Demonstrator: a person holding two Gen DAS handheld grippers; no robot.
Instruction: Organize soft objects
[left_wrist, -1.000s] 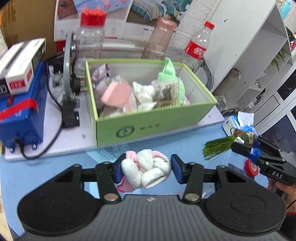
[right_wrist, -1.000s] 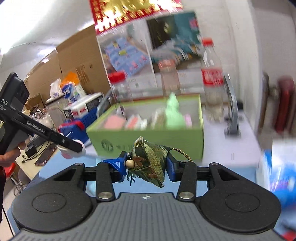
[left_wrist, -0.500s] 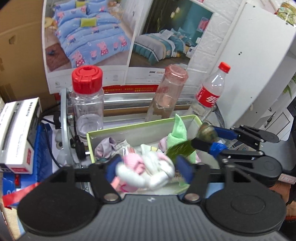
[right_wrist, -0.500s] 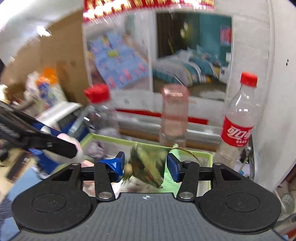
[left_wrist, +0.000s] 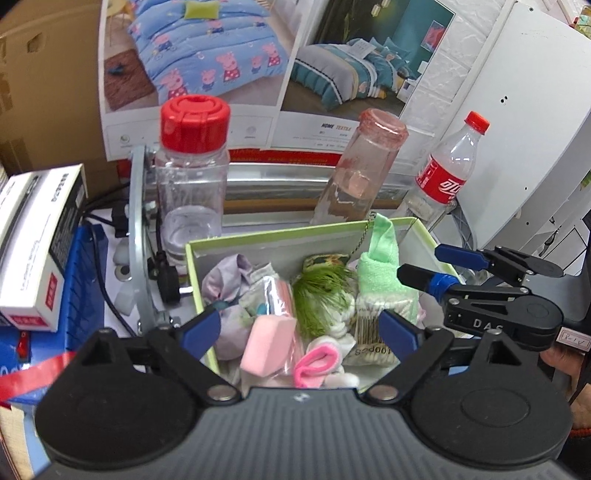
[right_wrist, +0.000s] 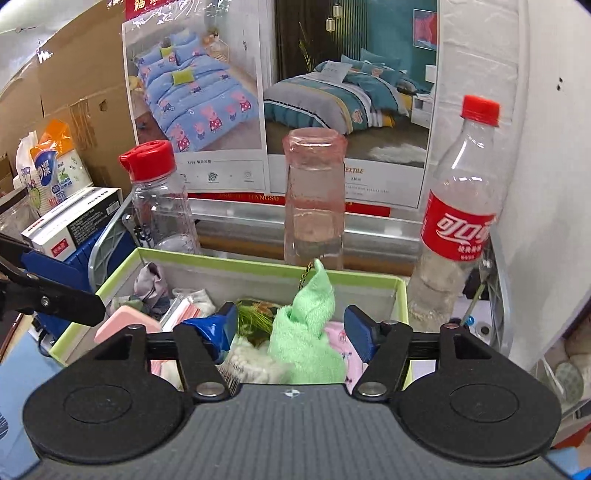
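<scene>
Both spread wide, empty: left gripper (left_wrist: 300, 329) and right gripper (right_wrist: 291, 329) above green box (left_wrist: 280, 236). Pink-white socks (left_wrist: 317, 363) by near rim, tasselled pouch (left_wrist: 323, 286) mid-pile. Bottles (right_wrist: 314, 199) crowding far edge.

On the bedding poster (left_wrist: 321, 66) behind the box I can read "HOME TEXTILE" under the teal bed in the left view; the right view shows only "TEXTILE" beside the pink bottle. The red strip (right_wrist: 258, 198) below it reads partly "HANGSU". The black body of the right gripper (left_wrist: 495, 310) carries "DAS" in pale letters. The cotton swab pack (left_wrist: 373, 332) shows "100pcs", upside down. The red label of the cola bottle (right_wrist: 458, 230) bears white Chinese characters I cannot make out.
</scene>
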